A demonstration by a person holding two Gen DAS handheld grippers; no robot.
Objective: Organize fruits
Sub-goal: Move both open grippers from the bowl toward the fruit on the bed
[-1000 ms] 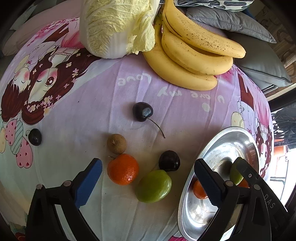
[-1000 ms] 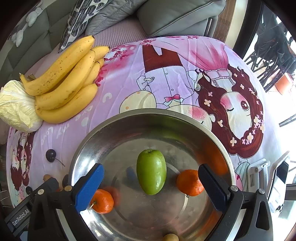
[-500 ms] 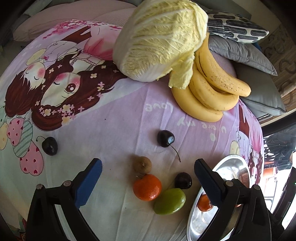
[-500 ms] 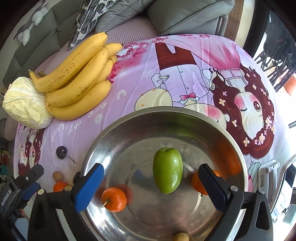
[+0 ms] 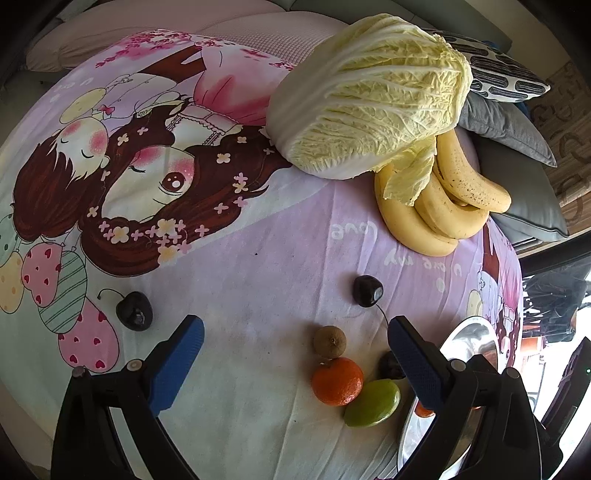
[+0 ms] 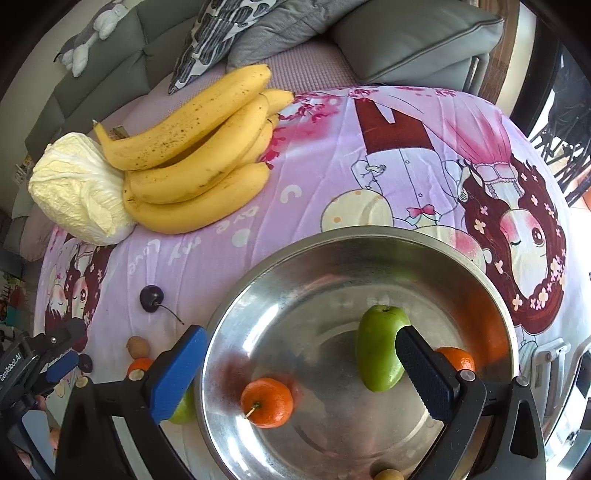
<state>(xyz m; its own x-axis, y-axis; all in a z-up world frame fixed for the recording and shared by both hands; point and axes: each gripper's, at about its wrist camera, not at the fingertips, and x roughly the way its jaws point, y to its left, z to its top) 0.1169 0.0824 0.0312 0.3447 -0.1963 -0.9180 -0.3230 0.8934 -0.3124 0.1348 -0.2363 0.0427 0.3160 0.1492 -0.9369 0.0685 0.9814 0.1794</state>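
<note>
In the left wrist view my left gripper [image 5: 293, 349] hangs open and empty above the cloth. Just right of its middle lie a brown longan [image 5: 330, 341], an orange tangerine [image 5: 337, 381] and a green fruit [image 5: 372, 403]. Dark cherries lie at the left [image 5: 133, 310], ahead [image 5: 368, 291] and half hidden behind the right finger [image 5: 389, 365]. My right gripper [image 6: 299, 365] is open and empty over the steel bowl [image 6: 369, 240]. Inside the bowl are a green fruit [image 6: 378, 350], a tangerine [image 6: 266, 402], a second tangerine [image 6: 456, 358] behind the right finger, and a longan [image 6: 388, 474].
A bunch of bananas [image 6: 195, 155] and a napa cabbage [image 5: 369, 99] lie at the far side of the round table under a pink cartoon cloth [image 5: 240, 258]. Grey sofa cushions [image 6: 413, 33] sit behind. The bowl's rim [image 5: 467, 332] shows at the right of the left wrist view.
My left gripper has pulled back and swung left, so the fruit cluster now sits lower right. My right gripper has shifted left over the bowl, so the green fruit appears further right.
</note>
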